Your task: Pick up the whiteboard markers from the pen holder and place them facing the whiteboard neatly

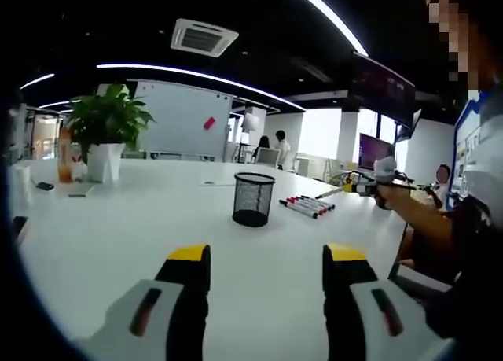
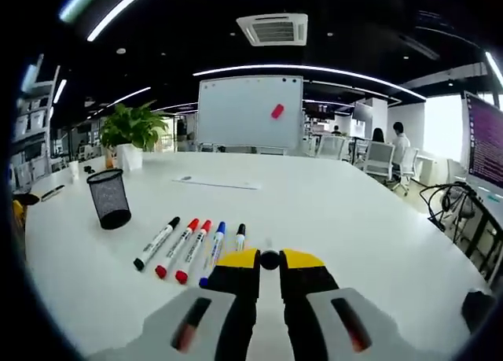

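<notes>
Resting on the white table (image 2: 330, 211), four markers (image 2: 187, 248) lie side by side in a row just left of the right gripper (image 2: 269, 259) in the right gripper view, with a fifth, shorter-looking black marker (image 2: 240, 236) at the right end of the row, nearest the jaws. From left to right the caps read black, red, red, blue, black, and the markers run lengthwise toward the far whiteboard (image 2: 250, 112). The right gripper's yellow-tipped jaws are drawn nearly together around a small dark round object whose identity cannot be told. The black mesh pen holder (image 2: 109, 198) stands upright to the left of the row, apart from it. A potted plant (image 2: 132, 138) sits farther back on the left, and a sheet of paper (image 2: 216, 182) lies flat toward the far side of the table. In the left gripper view, the left gripper (image 1: 267, 263) hovers over bare table with its jaws wide apart and nothing between them. Beyond it the pen holder (image 1: 253, 199) stands near the table's centre, the markers (image 1: 306, 206) lie just to its right, and the right gripper (image 1: 376, 182), held by a hand, sits beyond the markers.
</notes>
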`<state>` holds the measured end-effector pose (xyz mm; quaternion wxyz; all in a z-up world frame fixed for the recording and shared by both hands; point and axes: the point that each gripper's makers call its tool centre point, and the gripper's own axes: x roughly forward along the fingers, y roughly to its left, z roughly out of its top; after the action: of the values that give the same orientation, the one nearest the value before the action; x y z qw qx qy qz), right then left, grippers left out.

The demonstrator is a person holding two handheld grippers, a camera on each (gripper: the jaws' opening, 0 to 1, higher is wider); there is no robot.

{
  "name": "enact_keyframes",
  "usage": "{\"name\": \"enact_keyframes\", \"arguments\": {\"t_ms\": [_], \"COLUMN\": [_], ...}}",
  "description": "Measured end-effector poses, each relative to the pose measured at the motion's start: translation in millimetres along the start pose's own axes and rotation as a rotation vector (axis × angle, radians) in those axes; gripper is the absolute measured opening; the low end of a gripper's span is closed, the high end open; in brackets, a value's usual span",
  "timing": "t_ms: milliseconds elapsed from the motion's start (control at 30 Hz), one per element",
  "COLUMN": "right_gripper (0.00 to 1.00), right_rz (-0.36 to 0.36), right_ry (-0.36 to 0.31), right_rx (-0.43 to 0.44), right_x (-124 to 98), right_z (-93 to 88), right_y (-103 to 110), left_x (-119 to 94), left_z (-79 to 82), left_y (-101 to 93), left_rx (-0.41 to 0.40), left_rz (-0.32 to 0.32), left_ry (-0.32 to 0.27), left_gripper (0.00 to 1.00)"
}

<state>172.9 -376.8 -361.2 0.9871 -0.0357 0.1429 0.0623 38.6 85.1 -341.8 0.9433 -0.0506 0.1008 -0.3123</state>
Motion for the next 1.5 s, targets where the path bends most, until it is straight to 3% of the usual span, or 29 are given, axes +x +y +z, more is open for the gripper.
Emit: {"name": "enact_keyframes", "arguments": {"t_ms": [567,867,1200,1500], "right_gripper": [0.13,0.13,0.13,0.13], "right_rz": [0.009,0.011,0.011,0.024], "right_ry": [0.064,0.155,0.179,0.160], "right_rx": [0.011,0.023,0.032,0.035], "right_x": [15.0,30.4,32.6,36.5], "right_z": [-18.6,-44.7,-57.6,-55.0], "right_y": [0.9,2.6,1.2,2.0], "left_x": [-5.7,-9.4,-7.1,-8.2], "left_z": [0.5,4.2,2.9,0.4], "left_y": [4.9,6.4,8.7,10.0], "left_rx": [-0.013,-0.006,-0.001,-0.013], "left_rz": [0.021,0.027,0.025,0.033], "left_ry": [-0.015,-0.025,-0.018,-0.016], "left_gripper": [0.58,0.58,0.58,0.58]}}
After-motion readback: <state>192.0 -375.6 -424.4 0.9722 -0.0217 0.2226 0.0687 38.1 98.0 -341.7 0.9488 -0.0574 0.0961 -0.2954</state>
